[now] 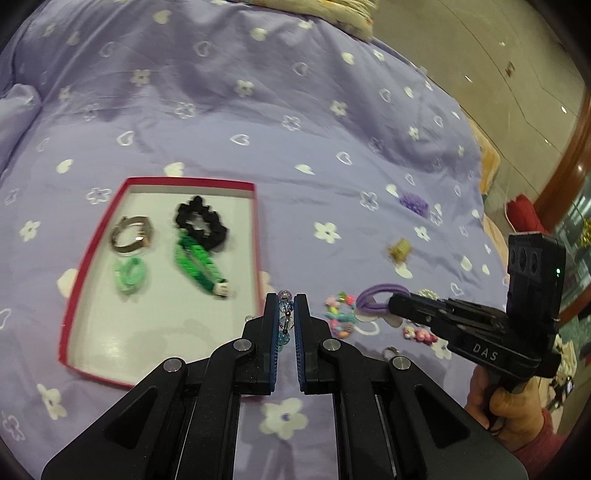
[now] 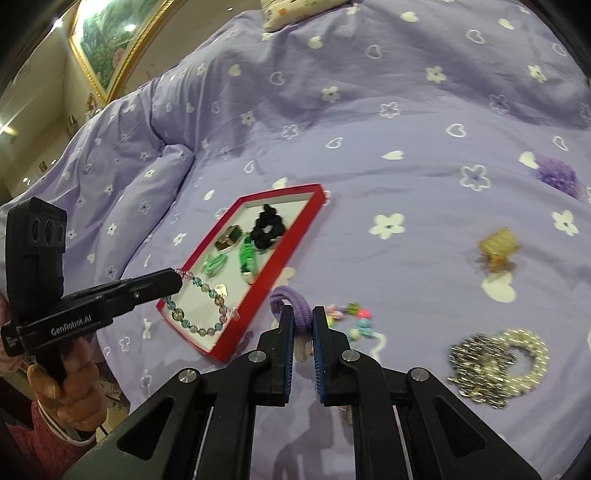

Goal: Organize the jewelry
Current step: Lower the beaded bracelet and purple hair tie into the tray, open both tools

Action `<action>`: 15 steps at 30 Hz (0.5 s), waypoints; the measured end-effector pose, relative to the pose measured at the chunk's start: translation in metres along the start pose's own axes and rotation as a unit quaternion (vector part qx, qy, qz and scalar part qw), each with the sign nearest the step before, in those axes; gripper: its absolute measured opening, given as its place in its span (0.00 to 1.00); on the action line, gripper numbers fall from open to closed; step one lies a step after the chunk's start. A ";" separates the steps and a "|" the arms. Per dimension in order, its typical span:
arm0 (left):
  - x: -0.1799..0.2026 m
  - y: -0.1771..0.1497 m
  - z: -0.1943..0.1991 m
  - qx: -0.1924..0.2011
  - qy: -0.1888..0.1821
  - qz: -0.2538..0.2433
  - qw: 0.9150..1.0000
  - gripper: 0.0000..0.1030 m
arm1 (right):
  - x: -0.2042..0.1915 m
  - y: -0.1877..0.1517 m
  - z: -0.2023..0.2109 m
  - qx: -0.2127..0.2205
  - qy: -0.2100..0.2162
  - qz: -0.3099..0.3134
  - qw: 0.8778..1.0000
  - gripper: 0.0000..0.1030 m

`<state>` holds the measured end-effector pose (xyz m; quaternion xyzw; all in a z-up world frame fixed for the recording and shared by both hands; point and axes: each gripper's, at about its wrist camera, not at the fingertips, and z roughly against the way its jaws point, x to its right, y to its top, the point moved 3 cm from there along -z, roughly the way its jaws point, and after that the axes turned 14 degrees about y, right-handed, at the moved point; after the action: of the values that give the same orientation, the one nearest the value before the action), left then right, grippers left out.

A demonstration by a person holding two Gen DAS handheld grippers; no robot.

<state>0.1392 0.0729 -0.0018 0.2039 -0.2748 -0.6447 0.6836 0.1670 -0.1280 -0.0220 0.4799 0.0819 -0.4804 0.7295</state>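
A red-rimmed box (image 1: 255, 229) lies on the purple bedspread and holds a black scrunchie (image 1: 201, 223), a metal watch (image 1: 129, 236), a green braided bracelet (image 1: 195, 266) and a light green band (image 1: 129, 275). My left gripper (image 1: 287, 301) is shut on a glass bead bracelet (image 1: 285, 314), which hangs over the box's near end in the right wrist view (image 2: 201, 314). My right gripper (image 2: 303, 312) is shut on a purple hair tie (image 2: 295, 308), just right of the box (image 2: 295, 240); the tie also shows in the left wrist view (image 1: 373, 299).
Loose on the bedspread to the right lie a colourful bead bracelet (image 2: 354, 321), a pearl and silver piece (image 2: 498, 362), a yellow trinket (image 2: 496, 247) and a purple pompom (image 2: 557, 177). A pillow (image 2: 295, 11) lies at the far edge.
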 end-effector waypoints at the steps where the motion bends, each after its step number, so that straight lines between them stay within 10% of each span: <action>1: -0.004 0.001 0.000 0.001 0.002 0.003 1.000 0.06 | -0.003 0.001 -0.003 -0.002 0.003 0.003 1.000 0.09; 15: -0.069 0.004 -0.009 -0.001 0.037 0.053 0.998 0.06 | -0.044 0.017 -0.067 -0.033 0.045 0.028 0.998 0.09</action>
<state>0.1464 0.1415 -0.0139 0.2120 -0.2591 -0.5995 0.7270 0.1799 -0.0469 -0.0213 0.4783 0.1168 -0.4348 0.7540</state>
